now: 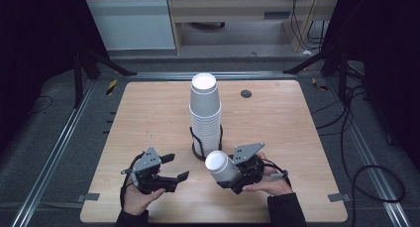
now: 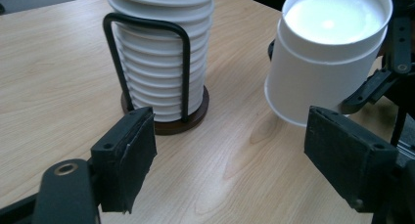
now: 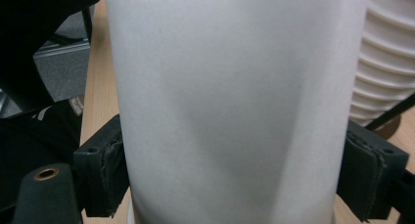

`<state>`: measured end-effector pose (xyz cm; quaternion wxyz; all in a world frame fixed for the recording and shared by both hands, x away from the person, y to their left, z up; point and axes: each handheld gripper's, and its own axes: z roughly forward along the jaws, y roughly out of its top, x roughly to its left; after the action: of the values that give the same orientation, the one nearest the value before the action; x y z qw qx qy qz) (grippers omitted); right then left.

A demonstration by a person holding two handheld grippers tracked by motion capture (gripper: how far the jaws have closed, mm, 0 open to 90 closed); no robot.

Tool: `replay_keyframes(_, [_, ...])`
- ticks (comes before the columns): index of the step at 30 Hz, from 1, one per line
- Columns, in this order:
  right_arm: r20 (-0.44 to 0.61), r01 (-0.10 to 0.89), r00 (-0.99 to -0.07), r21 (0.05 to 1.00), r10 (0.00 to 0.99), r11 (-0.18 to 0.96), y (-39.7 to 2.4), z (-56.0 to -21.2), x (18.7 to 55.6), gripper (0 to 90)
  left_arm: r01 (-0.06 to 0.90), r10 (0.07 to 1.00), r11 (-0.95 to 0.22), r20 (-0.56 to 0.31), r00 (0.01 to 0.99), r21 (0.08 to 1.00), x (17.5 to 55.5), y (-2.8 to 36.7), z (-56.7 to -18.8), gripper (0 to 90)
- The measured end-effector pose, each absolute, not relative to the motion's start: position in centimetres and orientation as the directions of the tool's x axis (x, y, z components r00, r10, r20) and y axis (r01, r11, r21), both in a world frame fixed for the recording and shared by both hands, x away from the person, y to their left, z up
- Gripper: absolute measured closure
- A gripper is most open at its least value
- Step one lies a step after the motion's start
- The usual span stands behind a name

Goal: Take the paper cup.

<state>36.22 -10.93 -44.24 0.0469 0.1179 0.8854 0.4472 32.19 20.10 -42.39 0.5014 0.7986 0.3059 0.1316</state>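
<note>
Holding a single white paper cup (image 1: 221, 166) clamped between its jaws, the right gripper (image 1: 238, 175) sits near the front edge of the table (image 1: 148, 113), right of centre — the cup tilted, its open mouth turned up and toward the left gripper (image 1: 171, 175). In the right gripper view the pads press on both sides of the cup's wall, which shows a slight dent where they bite.

The left gripper rests near the front edge, left of centre, jaws spread wide and holding nothing; in its own view the held cup (image 2: 323, 57) lies just ahead, toward the right jaw, not touched.

The stack of cups (image 1: 204, 115) stands in its black wire holder (image 1: 199, 146) about the middle of the table, just behind the held cup and apart from it.

Judging from this, one cup is off the stack and in transit — either to be set down or passed across. The next move calls for a gentle grip, as the thin wall already gives, and for keeping the cup clear of the tall stack, which could tip if nudged. A handover would need the left jaws to close around the cup before the right ones let go.
</note>
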Motion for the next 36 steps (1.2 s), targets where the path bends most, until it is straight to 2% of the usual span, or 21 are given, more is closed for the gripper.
replay_keyframes(13, [0.018, 0.156, -0.973, 0.791, 0.231, 0.592, -10.1, -44.7, 36.5, 15.0, 0.342, 0.58, -0.338, -0.092, 0.81, 0.877, 32.0, 18.6, -42.1, 13.8])
replay_keyframes(36, [0.023, 0.129, -0.984, 0.769, 0.175, 0.626, -9.8, -45.1, 36.3, 15.0, 0.319, 0.466, -0.372, -0.122, 0.877, 0.871, 32.3, 16.3, -41.9, 13.0])
